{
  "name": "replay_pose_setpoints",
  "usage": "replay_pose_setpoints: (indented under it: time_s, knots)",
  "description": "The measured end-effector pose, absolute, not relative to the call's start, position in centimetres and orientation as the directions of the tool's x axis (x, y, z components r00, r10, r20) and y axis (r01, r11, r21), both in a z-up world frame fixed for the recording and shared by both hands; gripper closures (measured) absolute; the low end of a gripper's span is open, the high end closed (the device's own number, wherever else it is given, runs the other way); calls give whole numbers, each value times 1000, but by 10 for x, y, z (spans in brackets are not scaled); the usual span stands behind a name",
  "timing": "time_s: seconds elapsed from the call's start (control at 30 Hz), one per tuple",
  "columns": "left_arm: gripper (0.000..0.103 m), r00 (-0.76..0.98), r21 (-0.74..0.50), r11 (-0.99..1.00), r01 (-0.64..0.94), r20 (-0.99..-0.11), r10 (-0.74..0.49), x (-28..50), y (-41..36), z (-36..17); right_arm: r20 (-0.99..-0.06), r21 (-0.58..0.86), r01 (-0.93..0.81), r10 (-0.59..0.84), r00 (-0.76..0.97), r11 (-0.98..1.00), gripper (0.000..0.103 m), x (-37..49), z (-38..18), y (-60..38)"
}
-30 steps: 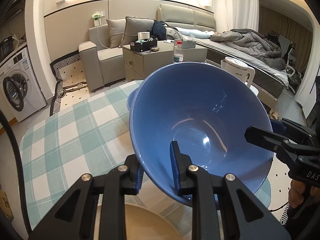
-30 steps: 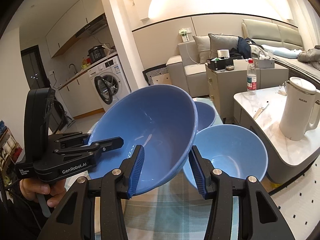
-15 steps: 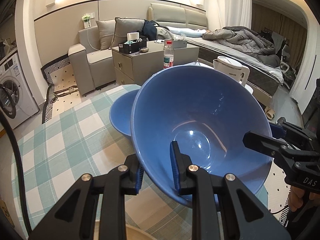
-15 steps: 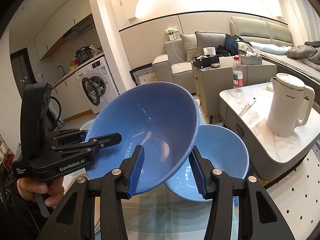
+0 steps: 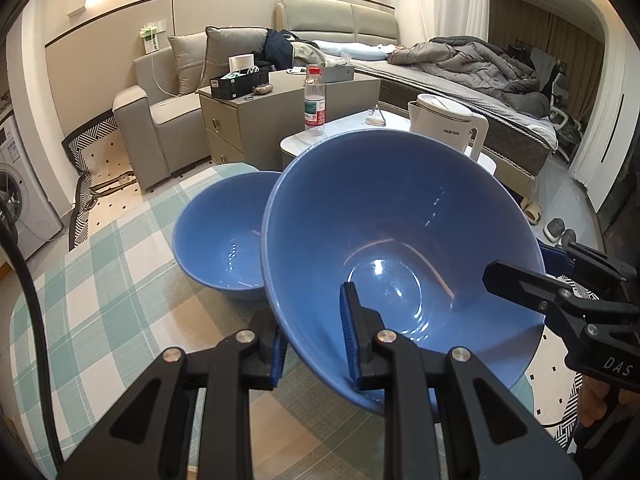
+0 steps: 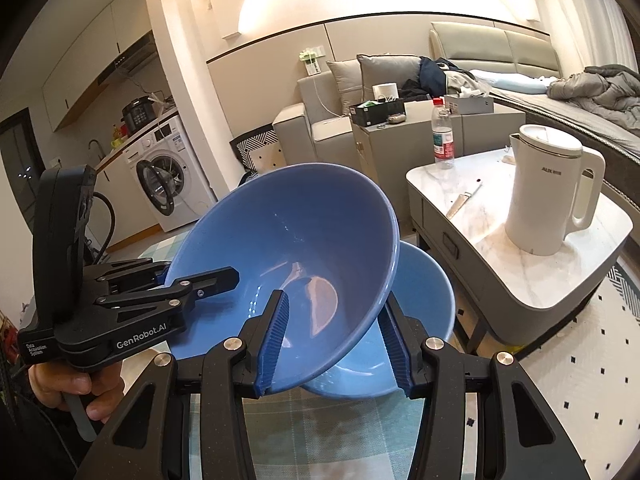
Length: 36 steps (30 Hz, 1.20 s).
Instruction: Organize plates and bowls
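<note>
Blue bowl (image 5: 400, 240) clamped at rim by left gripper (image 5: 312, 344) and right gripper (image 6: 332, 344); carried nearer second bowl (image 5: 224, 236) | stacking is judged next

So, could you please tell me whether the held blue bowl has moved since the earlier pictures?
Yes. The held blue bowl now overlaps the resting blue bowl, nearer the white kettle.

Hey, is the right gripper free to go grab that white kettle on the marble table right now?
Probably not as things stand. The right gripper has its jaws closed on the rim of the held blue bowl, shared with the left gripper. The path to the white kettle looks clear, but the bowl must go down first.
</note>
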State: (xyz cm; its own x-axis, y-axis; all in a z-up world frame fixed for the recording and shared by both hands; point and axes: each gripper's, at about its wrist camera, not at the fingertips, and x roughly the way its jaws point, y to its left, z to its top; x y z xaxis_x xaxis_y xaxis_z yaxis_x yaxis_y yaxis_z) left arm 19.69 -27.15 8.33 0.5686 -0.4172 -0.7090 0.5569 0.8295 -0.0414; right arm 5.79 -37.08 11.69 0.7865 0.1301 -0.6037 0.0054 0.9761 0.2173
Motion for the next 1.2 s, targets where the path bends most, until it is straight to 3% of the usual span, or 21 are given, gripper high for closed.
replay_pose_setpoints:
  time_s: [1.2]
  knots:
    - [78,531,12,812,584,-762,-370,207,-320,51,-681,200,83,78,728,976,53,74,83,-397]
